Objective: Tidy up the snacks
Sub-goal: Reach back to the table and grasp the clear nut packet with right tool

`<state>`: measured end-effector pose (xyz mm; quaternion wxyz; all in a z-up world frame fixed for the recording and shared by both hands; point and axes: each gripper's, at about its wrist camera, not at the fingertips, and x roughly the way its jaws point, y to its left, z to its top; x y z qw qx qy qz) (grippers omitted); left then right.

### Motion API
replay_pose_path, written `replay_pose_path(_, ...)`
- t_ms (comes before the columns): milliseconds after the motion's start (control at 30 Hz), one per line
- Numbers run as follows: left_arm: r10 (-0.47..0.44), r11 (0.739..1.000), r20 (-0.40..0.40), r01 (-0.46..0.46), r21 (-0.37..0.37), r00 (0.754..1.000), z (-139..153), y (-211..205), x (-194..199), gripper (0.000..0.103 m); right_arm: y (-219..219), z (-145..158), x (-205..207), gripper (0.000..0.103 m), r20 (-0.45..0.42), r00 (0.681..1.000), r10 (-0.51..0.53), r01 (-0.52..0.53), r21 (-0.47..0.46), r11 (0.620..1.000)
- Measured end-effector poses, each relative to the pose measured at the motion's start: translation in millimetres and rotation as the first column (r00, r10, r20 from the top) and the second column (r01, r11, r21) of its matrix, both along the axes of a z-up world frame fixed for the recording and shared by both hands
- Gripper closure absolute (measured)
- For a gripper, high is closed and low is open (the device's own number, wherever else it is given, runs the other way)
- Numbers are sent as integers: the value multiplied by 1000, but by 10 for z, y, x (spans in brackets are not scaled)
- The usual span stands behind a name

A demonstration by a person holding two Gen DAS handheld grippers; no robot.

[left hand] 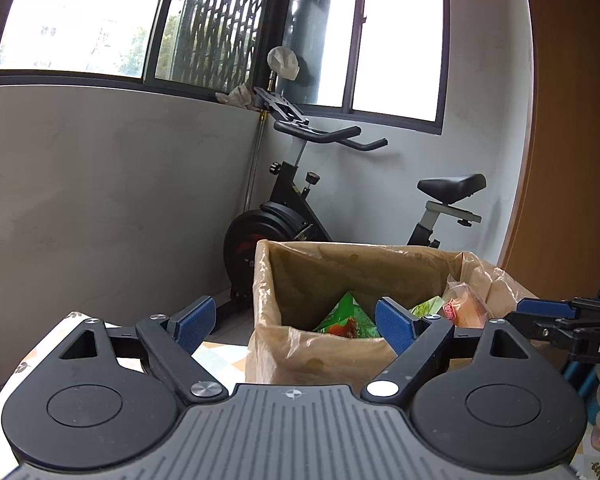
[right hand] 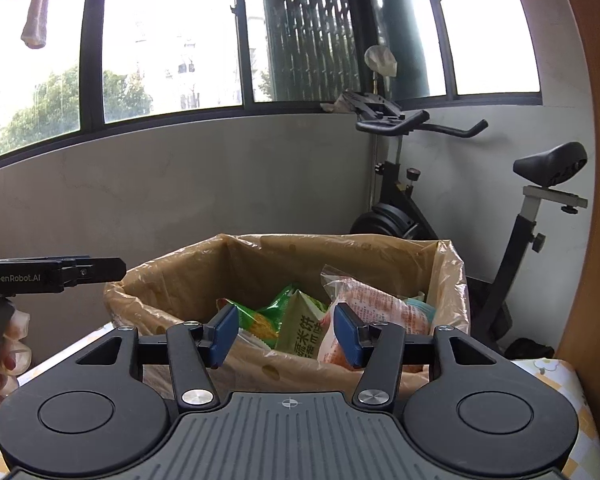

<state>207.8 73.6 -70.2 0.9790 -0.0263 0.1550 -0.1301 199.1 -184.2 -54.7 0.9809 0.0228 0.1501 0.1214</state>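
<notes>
A rectangular cardboard box (right hand: 260, 368), lined with a thin crinkled brownish plastic bag (right hand: 456, 280) folded over its rim, stands on the bench (right hand: 556, 372), which is covered by a pale patterned cloth. Inside lie glossy crinkly snack packets: a green packet (right hand: 260, 320), a light green one with large printed characters (right hand: 304, 332), and a clear-wrapped orange-pink packet (right hand: 376, 300) leaning at the right side.

The right gripper (right hand: 286, 334) is held level just in front of the box, its blue ribbed fingers (right hand: 224, 332) spread apart and holding nothing. The left gripper (left hand: 296, 322) is held likewise beside it at the box's near left corner, its fingers (left hand: 196, 320) spread wide and holding nothing.

Behind the box stands a black exercise bike (left hand: 300, 216) against a grey wall under the windows.
</notes>
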Motion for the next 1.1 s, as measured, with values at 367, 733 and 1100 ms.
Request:
replay_pose_path(367, 50, 998, -123, -54, -31, 991, -475, 294, -327, 15, 1, -157, -484, 53, 31, 999, -14, 16, -59, 998)
replay_pose_path(733, 63, 998, -210, -67, -10, 976, -856, 257, -503, 15, 19, -643, -682, 53, -126, 992, -29, 22, -56, 998)
replay_pose_path(1100, 25, 999, -275, -18, 26, 961, -1133, 124, -655, 15, -100, -1302, -1004, 54, -364, 927, -94, 74, -67, 995)
